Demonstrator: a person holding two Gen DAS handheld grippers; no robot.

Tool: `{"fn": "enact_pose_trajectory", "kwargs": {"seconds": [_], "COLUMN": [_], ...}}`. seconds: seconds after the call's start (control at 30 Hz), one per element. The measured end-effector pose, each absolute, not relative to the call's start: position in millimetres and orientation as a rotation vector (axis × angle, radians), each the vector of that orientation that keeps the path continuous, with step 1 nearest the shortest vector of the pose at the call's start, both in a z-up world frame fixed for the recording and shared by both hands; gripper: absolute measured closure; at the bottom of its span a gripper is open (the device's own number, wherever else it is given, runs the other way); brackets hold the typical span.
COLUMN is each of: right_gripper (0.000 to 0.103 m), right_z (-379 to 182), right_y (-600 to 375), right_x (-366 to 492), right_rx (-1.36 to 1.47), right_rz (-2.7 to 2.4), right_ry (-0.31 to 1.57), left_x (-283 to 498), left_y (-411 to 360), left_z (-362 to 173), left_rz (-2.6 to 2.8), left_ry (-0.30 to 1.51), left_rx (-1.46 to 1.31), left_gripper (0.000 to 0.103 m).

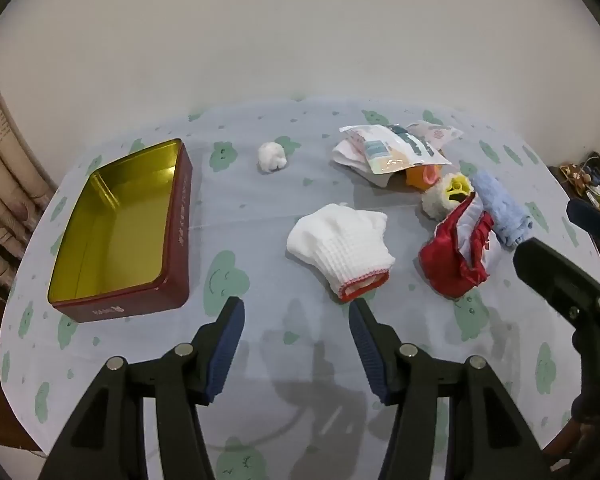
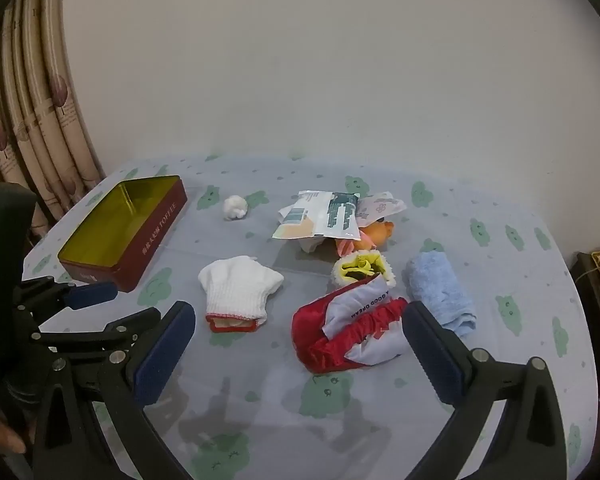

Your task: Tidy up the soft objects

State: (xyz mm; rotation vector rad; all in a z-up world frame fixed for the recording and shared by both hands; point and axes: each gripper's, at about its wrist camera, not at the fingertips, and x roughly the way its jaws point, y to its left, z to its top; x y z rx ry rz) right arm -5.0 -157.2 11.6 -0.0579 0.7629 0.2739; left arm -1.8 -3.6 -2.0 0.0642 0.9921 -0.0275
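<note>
White knit glove (image 1: 342, 250), red-trimmed cuff toward the cameras, lying mid-tabletop (image 1: 260, 216), just beyond left claw (image 1: 296, 322); jaws partly apart, nothing between them. Right claw (image 2: 298, 330) spread wide, empty, hovering over red satin pouch (image 2: 340, 336) beside rolled blue towel (image 2: 440, 292). Red tin (image 1: 140, 232) at left, open, gold-lined.
</note>
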Motion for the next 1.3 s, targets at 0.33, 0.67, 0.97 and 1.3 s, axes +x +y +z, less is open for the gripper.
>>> {"fn": "enact_pose_trajectory", "kwargs": {"seconds": [0.33,0.67,0.97,1.3], "right_gripper": [0.000,0.000,0.000,0.000], "right_z": [12.3,11.0,9.2,6.3], "right_y": [-161.8,-162.0,-160.9,-162.0], "right_x": [-5.6,-1.9,-1.3,-0.4], "right_rx": [-0.051,-0.060,-0.064,-0.063], "right_rz": [0.271,0.268,0.271,0.277], "right_ry": [0.759,0.773,0.774,0.777], "left_x": [1.4,2.0,3.9,6.4], "left_y": [-7.3,-5.0,-2.7,2.0], "left_z": [-10.5,-9.3,-9.9,-11.7], "left_rz": [-0.072,-0.035,-0.035,-0.027], "left_ry": [1.029,1.005,1.022,1.039], "left_rx": [0.067,0.074,0.051,0.035], "left_gripper": [0.047,0.047,0.047,0.047]}}
